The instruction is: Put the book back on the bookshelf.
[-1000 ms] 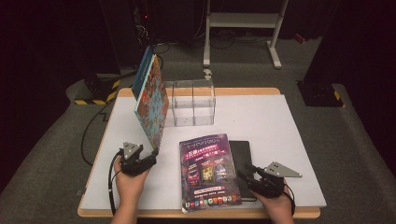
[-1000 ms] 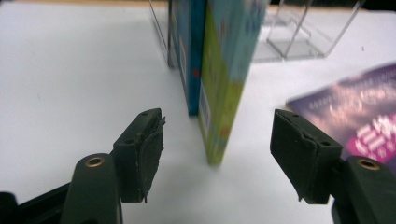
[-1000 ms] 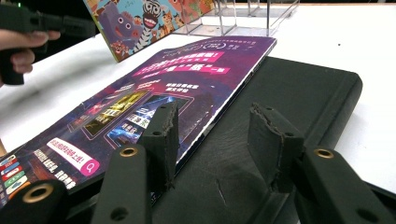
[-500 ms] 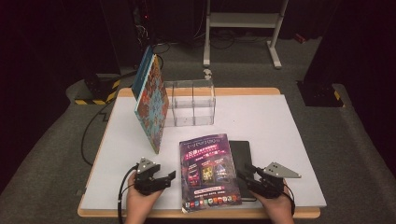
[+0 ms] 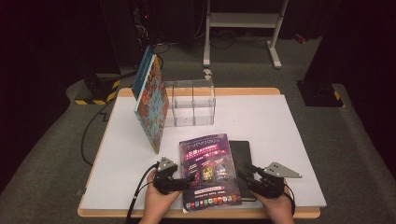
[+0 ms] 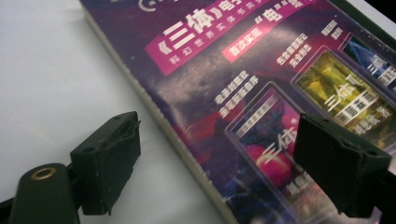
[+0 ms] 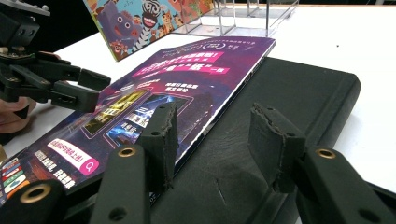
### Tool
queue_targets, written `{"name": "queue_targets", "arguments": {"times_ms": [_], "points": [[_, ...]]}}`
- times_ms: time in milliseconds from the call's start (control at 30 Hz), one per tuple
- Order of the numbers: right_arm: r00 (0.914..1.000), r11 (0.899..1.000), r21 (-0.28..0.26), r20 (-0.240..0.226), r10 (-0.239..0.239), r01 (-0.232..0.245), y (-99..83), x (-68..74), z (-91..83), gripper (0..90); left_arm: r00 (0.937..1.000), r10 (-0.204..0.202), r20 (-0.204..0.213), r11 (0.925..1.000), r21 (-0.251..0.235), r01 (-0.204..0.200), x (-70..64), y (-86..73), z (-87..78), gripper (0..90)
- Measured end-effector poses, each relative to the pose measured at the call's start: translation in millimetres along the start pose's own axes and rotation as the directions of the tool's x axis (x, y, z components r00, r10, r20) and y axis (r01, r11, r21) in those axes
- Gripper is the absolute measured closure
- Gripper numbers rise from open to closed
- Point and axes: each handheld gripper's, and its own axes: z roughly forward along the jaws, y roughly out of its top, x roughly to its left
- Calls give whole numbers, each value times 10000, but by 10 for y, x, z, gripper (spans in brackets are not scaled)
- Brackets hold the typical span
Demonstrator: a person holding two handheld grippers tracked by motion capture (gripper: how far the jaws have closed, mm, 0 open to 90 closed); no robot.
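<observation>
The clear divided box (image 5: 194, 103) far ahead of both tongs holds nothing. The purple book (image 5: 208, 170) lies flat between them, long axis running away from the person, partly covering a black case (image 5: 243, 154). Left tongs (image 5: 189, 180) gape wide, straddling its left edge; right tongs (image 5: 245, 173) gape wide at its right edge.
</observation>
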Motion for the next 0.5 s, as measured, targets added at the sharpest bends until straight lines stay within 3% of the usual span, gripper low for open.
{"name": "queue_targets", "arguments": {"times_ms": [267,500], "points": [[10000,10000,12,2,48,-48,-1,0,2,520,9993,-290,240,9995,114,287,-45,59,82,103],[9998,9999,-22,126,160,-159,3,-31,-10,514,9987,-192,471,9998,104,187,-66,87,101,109]]}}
